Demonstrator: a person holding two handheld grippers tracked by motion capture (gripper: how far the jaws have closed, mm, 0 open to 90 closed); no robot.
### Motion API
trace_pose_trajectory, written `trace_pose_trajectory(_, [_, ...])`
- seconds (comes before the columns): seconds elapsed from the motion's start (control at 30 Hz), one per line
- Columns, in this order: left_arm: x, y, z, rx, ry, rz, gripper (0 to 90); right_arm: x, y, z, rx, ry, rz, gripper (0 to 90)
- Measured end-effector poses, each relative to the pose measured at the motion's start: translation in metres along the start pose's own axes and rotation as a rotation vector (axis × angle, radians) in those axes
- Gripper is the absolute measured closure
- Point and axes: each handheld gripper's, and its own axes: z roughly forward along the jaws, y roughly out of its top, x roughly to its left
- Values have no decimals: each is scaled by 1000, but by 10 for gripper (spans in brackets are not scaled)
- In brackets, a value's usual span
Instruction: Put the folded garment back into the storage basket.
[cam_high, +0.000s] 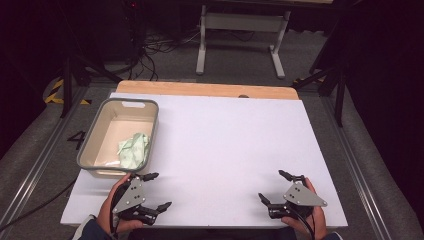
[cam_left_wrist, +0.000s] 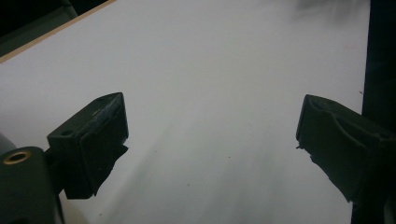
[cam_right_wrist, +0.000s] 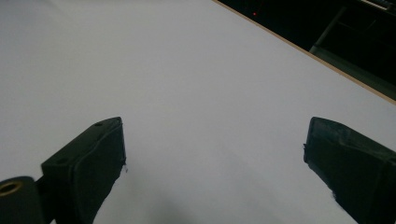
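Two handheld grippers sit low in the high view, both over the white board (cam_high: 220, 145) that covers the table. At the lower left of that frame, the left gripper (cam_high: 158, 191) is held in the person's left hand (cam_high: 111, 207), its jaws spread wide with nothing between them; it lies just below the near end of a grey plastic bin (cam_high: 86, 145). At the lower right, the right gripper (cam_high: 274, 186) is held in the right hand (cam_high: 316, 215), its jaws likewise wide apart and empty, pointing toward the middle of the frame.

The bin stands at the left of the frame, on the board's left edge. Inside it, toward its lower right corner, lies a crumpled pale green cloth (cam_high: 134, 149), resting against the bin's right wall. The cloth is near the left gripper but apart from it, with the bin's wall between them, and well apart from the right gripper.

From the left gripper view, the two black jaws rise at the lower left and right with bare white board between them. The right gripper view is much the same, with the board's wooden edge (cam_right_wrist: 299, 49) running across the upper right.
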Motion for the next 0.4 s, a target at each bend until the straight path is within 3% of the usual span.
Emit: trace_pose_trajectory(0.4, [2,0,3,8,8,-4,99,-2,0,1,-12,0,29,51])
